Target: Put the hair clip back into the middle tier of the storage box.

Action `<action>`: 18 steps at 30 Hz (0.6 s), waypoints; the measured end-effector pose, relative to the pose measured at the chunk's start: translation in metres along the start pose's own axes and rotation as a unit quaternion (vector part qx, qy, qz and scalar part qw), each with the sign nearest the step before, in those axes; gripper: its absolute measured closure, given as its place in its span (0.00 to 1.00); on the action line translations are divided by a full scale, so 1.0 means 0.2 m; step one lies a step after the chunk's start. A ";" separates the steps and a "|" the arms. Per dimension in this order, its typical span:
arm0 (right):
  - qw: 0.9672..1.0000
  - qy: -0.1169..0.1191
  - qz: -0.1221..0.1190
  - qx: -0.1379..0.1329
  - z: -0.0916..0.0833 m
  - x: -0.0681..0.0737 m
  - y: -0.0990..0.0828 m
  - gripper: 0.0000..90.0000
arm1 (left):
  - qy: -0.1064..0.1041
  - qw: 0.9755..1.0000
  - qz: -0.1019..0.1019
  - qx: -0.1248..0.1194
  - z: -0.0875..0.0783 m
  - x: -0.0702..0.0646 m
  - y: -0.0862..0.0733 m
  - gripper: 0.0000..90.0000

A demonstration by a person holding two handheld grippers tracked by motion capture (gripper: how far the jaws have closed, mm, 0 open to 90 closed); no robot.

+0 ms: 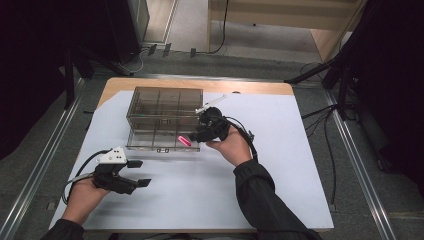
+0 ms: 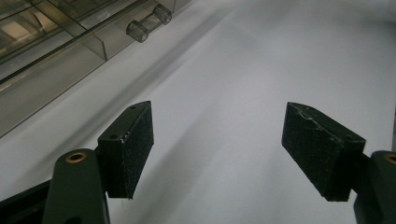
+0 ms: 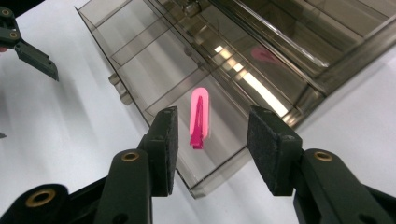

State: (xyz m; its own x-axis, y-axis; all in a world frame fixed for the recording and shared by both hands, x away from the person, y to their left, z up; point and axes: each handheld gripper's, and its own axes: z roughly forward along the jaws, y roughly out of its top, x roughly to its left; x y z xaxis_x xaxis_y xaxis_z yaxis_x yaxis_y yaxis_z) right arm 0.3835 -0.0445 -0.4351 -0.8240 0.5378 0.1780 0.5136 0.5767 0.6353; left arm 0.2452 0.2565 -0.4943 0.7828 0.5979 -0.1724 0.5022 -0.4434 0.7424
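Inside open drawer (image 3: 154,88), pink clip (image 3: 200,117) btwn right gripper (image 3: 212,144) jaws

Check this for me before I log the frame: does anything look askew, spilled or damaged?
Nothing stands out. The smoky drawer box sits square on the white sheet, its lowest drawer pulled out with a pink clip lying flat inside, intact.
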 end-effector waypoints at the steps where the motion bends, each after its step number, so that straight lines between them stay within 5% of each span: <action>1: 1.000 0.000 0.000 0.000 0.00 0.00 0.00 0.61 | 0.000 1.000 0.000 0.000 0.00 0.00 0.00 0.29; 18: 1.000 -0.012 0.003 -0.024 -0.14 -0.05 -0.10 0.60 | -0.013 1.000 -0.002 -0.004 0.02 0.01 0.03 0.28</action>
State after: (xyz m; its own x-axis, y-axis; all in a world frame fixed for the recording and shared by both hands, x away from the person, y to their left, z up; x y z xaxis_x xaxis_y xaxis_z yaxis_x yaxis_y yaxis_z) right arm 0.3748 -0.0783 -0.4290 -0.8144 0.5567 0.1639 0.5061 0.5431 0.6700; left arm 0.2508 0.2536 -0.4929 0.7895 0.5827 -0.1926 0.5034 -0.4353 0.7464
